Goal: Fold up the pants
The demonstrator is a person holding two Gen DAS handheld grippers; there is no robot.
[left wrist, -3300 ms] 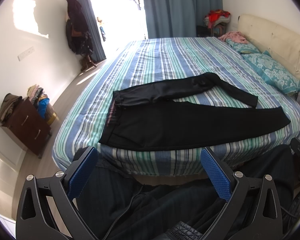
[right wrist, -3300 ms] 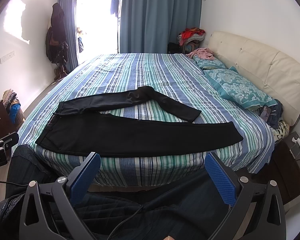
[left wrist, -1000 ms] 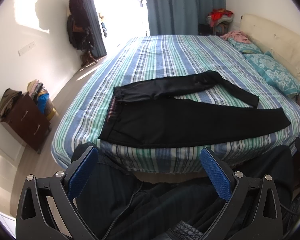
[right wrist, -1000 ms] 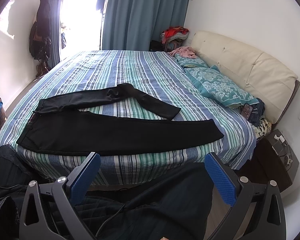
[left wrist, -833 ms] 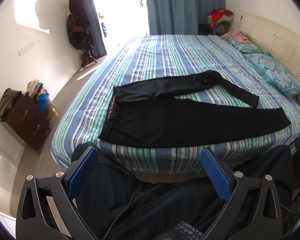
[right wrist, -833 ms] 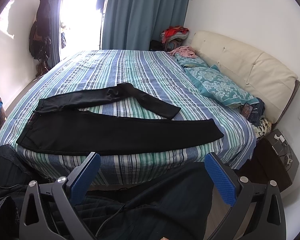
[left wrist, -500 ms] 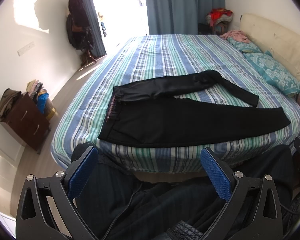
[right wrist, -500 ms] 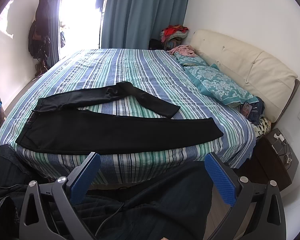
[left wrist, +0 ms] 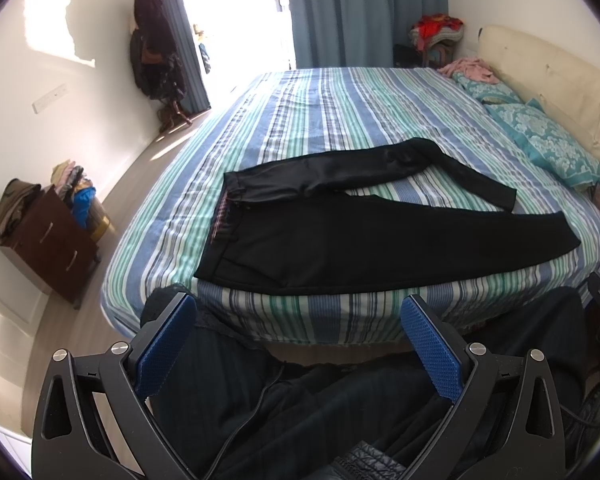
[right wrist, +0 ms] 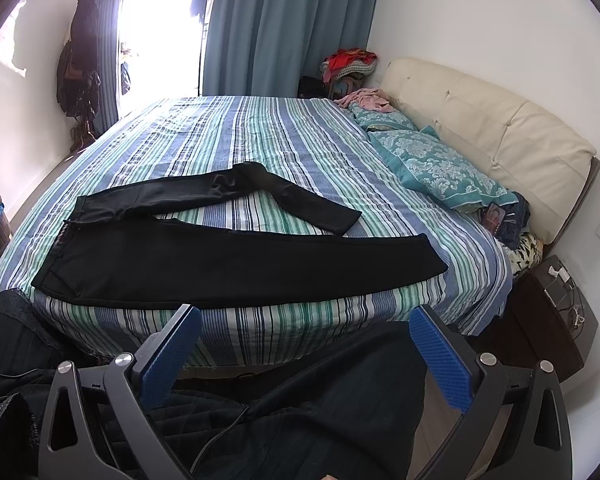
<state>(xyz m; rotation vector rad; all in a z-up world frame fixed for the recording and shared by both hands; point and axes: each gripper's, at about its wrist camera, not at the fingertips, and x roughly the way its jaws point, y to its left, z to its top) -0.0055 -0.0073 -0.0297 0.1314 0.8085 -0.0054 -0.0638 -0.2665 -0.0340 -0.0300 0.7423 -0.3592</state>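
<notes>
Black pants (left wrist: 340,240), one pair, between two wide-spread grippers (left wrist: 300,344) (right wrist: 306,350)

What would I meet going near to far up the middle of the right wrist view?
Right tool → edge of the striped bed → straight leg of the black pants → bent leg → blue curtain.

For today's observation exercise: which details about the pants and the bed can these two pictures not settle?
- Pants: underside hidden against the bedspread, both views.
- Waistband: its pinkish label or trim is too small to read, left wrist view.
- Bed's near side: cut off by the person's dark clothing and the open fingers, both views.
</notes>
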